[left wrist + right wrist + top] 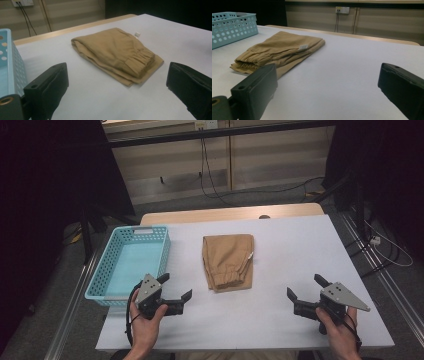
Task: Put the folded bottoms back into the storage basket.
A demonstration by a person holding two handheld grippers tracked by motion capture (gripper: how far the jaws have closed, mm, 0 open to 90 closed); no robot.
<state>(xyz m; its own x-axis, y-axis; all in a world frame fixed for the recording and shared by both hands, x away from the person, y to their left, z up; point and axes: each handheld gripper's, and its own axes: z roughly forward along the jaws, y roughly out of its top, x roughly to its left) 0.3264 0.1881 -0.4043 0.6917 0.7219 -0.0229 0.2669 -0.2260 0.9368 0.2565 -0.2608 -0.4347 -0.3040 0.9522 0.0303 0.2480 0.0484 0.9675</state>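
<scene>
Left gripper point(177, 287) and right gripper point(304, 288) sit nearest, at 7 and 5 o'clock on the white table point(290, 245). Both claws spread wide, nothing between the jaws, both aimed inward. Folded tan trousers point(228, 261) lie flat at table centre, elastic cuffs toward the person, untouched. Empty turquoise basket point(131, 260) at 9 o'clock, just beside the trousers. Judged: nothing done yet; grasping and moving the trousers remain.

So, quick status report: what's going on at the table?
Left gripper and right gripper open, empty. Folded tan trousers untouched between them. Blue basket left. Nothing in the way.
</scene>
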